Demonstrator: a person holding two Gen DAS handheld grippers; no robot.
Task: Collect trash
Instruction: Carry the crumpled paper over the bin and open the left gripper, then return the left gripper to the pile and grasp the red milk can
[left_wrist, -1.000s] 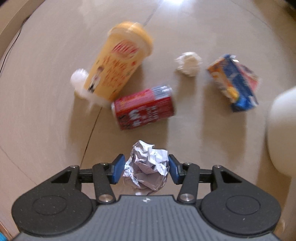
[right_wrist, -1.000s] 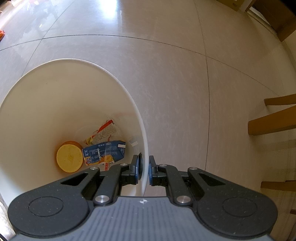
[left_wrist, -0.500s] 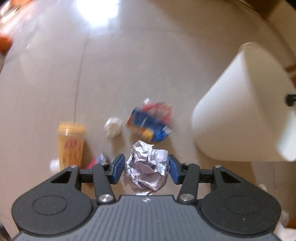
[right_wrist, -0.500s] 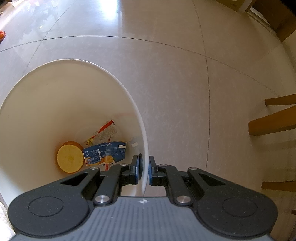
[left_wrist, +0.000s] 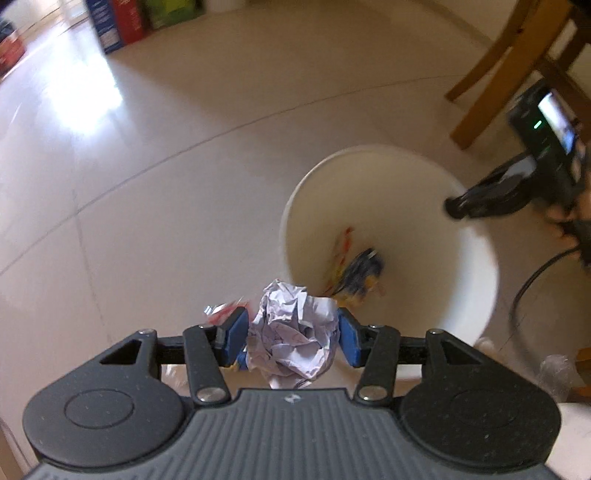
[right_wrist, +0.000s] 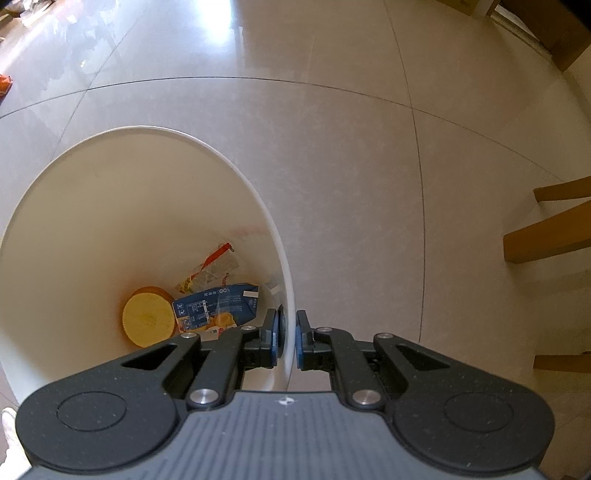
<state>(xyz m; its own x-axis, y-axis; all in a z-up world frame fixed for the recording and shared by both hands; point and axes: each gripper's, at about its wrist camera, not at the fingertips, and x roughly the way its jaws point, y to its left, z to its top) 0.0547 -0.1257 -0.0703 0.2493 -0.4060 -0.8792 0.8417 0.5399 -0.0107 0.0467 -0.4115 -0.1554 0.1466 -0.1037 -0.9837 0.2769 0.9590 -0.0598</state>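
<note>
The left gripper (left_wrist: 291, 338) clamps a crumpled paper ball (left_wrist: 293, 338) just above the white bin's (left_wrist: 476, 258) near rim — the right gripper (right_wrist: 289, 341) pinches that bin's wall, wrappers (right_wrist: 218, 295) inside.

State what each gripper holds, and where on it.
Left gripper: crumpled white paper ball, pinched across its sides. Right gripper: white plastic bin, clamped on its rim wall.

We're indoors in what looks like a home: a glossy floor of large pale tiles (right_wrist: 332, 155) catches window glare, wooden chair legs (left_wrist: 491, 70) stand at the edge, coloured cartons (left_wrist: 122, 22) line the far wall, and a white waste bin (left_wrist: 469, 236) sits on the floor with packaging inside.
</note>
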